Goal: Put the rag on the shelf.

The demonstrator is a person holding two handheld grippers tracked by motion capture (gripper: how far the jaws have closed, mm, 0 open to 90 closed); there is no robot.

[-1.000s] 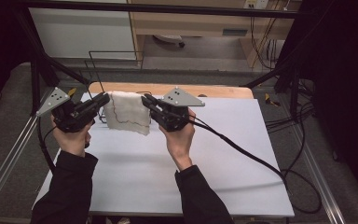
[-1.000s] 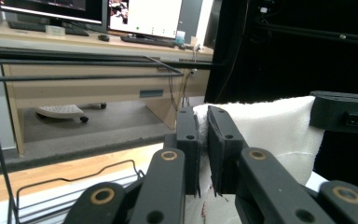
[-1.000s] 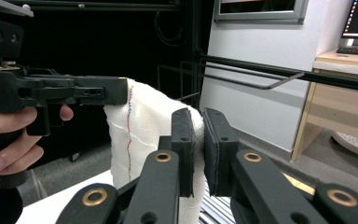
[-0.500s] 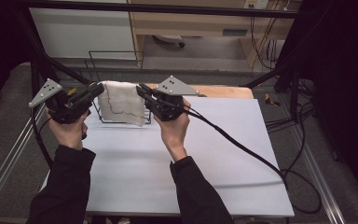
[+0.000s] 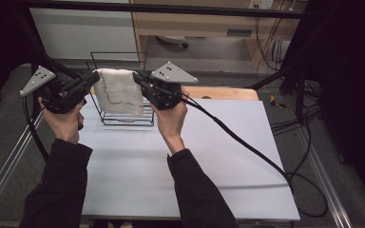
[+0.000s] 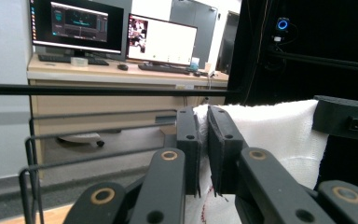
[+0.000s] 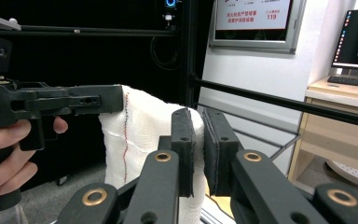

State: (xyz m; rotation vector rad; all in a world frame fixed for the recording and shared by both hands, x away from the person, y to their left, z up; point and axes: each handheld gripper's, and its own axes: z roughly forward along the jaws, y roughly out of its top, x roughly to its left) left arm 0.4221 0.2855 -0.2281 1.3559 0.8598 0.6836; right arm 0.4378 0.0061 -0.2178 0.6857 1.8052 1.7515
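A white towel (image 5: 120, 91) with a thin dark stitched line hangs stretched between my two grippers, above a black wire rack (image 5: 105, 118). My left gripper (image 5: 93, 77) is shut on the towel's left top corner, and my right gripper (image 5: 136, 76) is shut on its right top corner. In the left gripper view the jaws (image 6: 203, 140) pinch the towel's (image 6: 270, 135) edge, with the other gripper (image 6: 349, 119) at the right. In the right gripper view the jaws (image 7: 196, 140) clamp the towel (image 7: 142, 126), and the other gripper (image 7: 51, 105) holds its far corner.
The wire rack stands at the back left of the white table (image 5: 218, 156), its rails (image 6: 30, 154) close in front of the left gripper. A wooden board (image 5: 223, 92) lies behind the table. A black cable (image 5: 237, 137) trails from the right gripper across the table.
Both hands have risen and moved toward the back of the table with the towel stretched between them. The towel now hangs over the wire rack.
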